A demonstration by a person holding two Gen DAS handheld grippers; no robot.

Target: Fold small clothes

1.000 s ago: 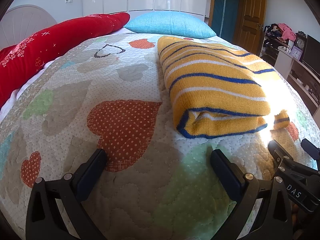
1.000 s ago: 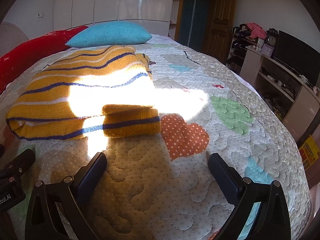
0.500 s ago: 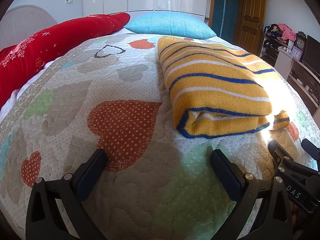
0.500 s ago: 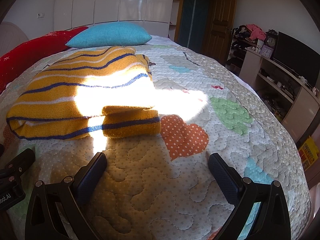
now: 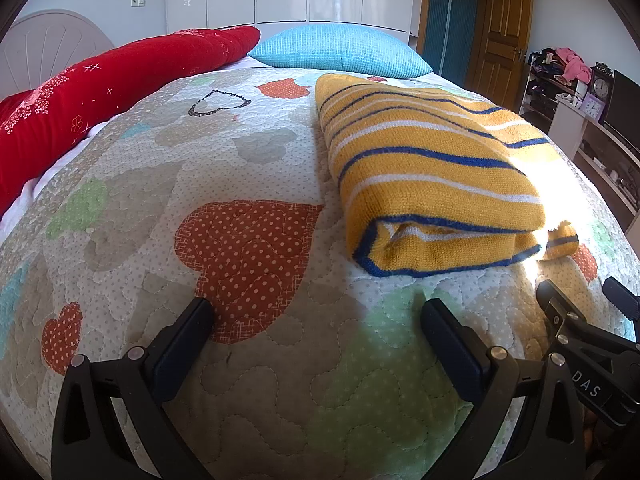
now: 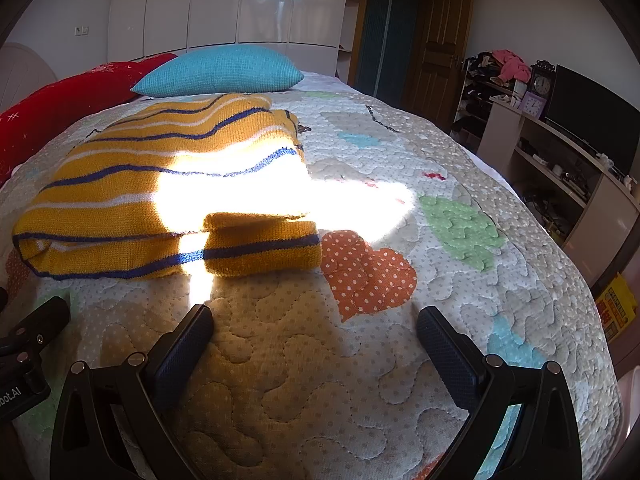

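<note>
A folded yellow sweater (image 5: 432,168) with blue and white stripes lies on the bed's quilt (image 5: 248,380), its near folded edge facing both cameras. In the right wrist view a folded sleeve (image 6: 262,246) sits at the sweater's near right corner, and a bright patch of sunlight falls across the knit and the quilt beside it.

The left gripper (image 5: 316,316) hangs low over the quilt with its fingers spread wide and nothing between them; the sweater lies ahead and to its right, near but apart. The right gripper (image 6: 314,322) is likewise spread wide and empty over the quilt, the sweater ahead and to its left, not touching. Each gripper shows at the edge of the other's view.

At the far end of the bed rest a blue pillow (image 5: 340,50) and, to its left, a long red cushion (image 5: 116,80). Beyond them stand white wardrobe doors (image 6: 240,4) and a wooden door (image 6: 444,52). On the right, a low shelf unit (image 6: 560,160) carries clocks, a dark screen (image 6: 592,116) and clutter. Nothing lies on the quilt between the grippers and the sweater.
</note>
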